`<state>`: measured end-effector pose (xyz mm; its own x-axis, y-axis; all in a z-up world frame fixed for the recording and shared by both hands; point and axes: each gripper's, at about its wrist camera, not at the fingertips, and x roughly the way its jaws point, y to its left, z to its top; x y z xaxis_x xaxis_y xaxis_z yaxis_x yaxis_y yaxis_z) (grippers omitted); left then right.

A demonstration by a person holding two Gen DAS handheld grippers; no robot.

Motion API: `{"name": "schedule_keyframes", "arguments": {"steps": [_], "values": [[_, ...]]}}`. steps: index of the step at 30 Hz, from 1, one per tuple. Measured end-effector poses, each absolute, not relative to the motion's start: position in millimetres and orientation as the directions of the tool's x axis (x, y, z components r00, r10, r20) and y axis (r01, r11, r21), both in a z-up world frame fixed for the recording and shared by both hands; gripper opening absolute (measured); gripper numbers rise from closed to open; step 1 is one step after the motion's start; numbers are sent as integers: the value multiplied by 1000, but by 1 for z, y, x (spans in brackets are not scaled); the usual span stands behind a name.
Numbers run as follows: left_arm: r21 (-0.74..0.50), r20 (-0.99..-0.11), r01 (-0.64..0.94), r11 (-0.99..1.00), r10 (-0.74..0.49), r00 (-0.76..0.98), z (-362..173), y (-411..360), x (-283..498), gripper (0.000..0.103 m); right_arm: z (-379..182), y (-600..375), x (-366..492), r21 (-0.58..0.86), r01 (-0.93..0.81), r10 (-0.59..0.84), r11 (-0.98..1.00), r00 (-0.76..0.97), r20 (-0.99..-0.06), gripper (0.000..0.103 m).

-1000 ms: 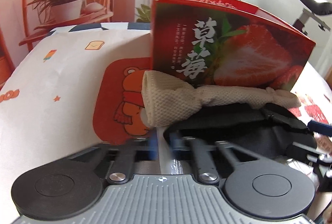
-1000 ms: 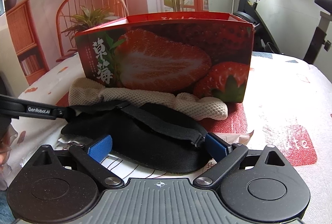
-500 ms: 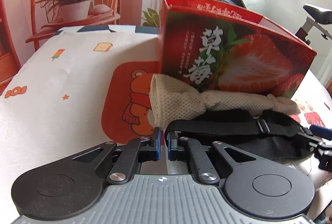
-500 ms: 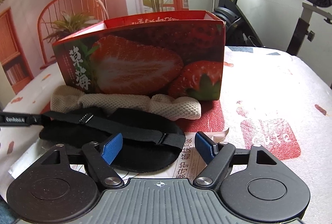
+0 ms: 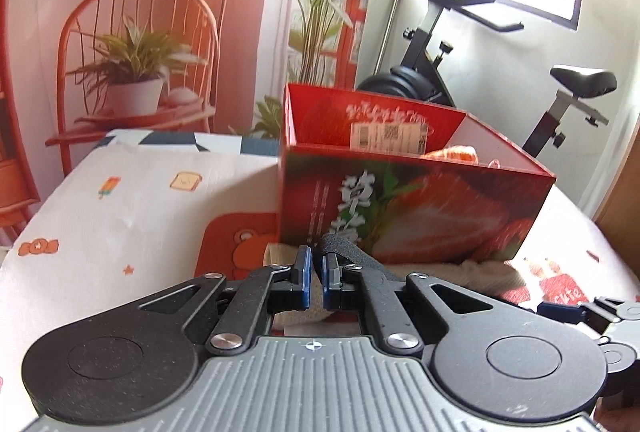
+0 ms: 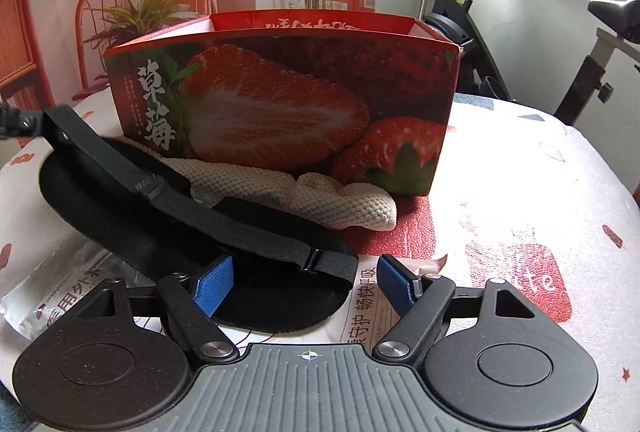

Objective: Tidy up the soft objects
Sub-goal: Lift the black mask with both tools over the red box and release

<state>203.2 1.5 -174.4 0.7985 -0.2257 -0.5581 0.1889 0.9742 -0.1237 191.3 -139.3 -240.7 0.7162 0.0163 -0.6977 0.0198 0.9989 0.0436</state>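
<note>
presently the left gripper point(image 5: 315, 274) has its blue pads clamped on the black strap point(image 6: 168, 191) of a black eye mask point(image 6: 132, 232), the strap end pulled up off the table point(image 6: 520, 167) while the mask body lies flat on printed packets point(image 6: 60, 296). the right gripper point(image 6: 306, 282) stands with jaws apart, having just closed a little; the mask's near edge and strap buckle lie between the pads, which do not press on them. a beige knit cloth point(image 6: 320, 199) lies touching the front wall of the strawberry box point(image 6: 280, 103). inside the box, something orange point(image 5: 456, 153) shows; i cannot tell what.
</note>
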Motion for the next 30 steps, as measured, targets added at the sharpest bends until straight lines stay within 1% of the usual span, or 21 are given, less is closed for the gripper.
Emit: {"name": "schedule_keyframes", "arguments": {"steps": [3,5,7,9,10,13,14,17,18,21,24,26,30], "values": [[-128,-550,186,974,-226,804,-171,1,202,7,-240,-142,192,49,31,13,998,715,-699,75],[-127,-552,176,976,-217,805,-171,2,201,7,-240,-145,192,52,43,6,998,717,-697,72],[-128,-553,160,979,-205,808,-170,6,202,6,-239,-148,193,51,60,-7,997,716,-698,62],[-131,-557,152,980,-200,806,-170,7,202,6,-239,-153,193,57,77,-16,995,717,-697,54],[-130,-559,148,980,-196,806,-171,8,203,6,-239,-156,193,64,85,-16,994,717,-697,47],[-130,-575,144,981,-193,795,-175,8,205,6,-239,-163,194,84,94,-8,992,713,-701,31],[-130,-584,144,981,-193,789,-177,9,205,6,-239,-164,194,89,97,-7,991,714,-700,28],[-130,-615,144,981,-193,764,-183,9,207,6,-236,-165,193,94,90,0,991,724,-690,9],[-132,-626,141,981,-193,756,-185,9,207,6,-235,-165,192,93,87,0,992,729,-685,4],[-136,-631,141,981,-195,750,-183,12,207,6,-227,-169,189,116,98,2,988,756,-655,3],[-132,-601,158,978,-206,772,-174,13,205,6,-213,-177,184,146,102,8,984,792,-610,2],[-125,-565,179,976,-218,796,-165,11,203,6,-201,-181,182,154,99,8,983,817,-576,3],[-98,-463,223,970,-243,853,-135,8,200,6,-171,-188,182,144,74,9,987,864,-504,3]]}}
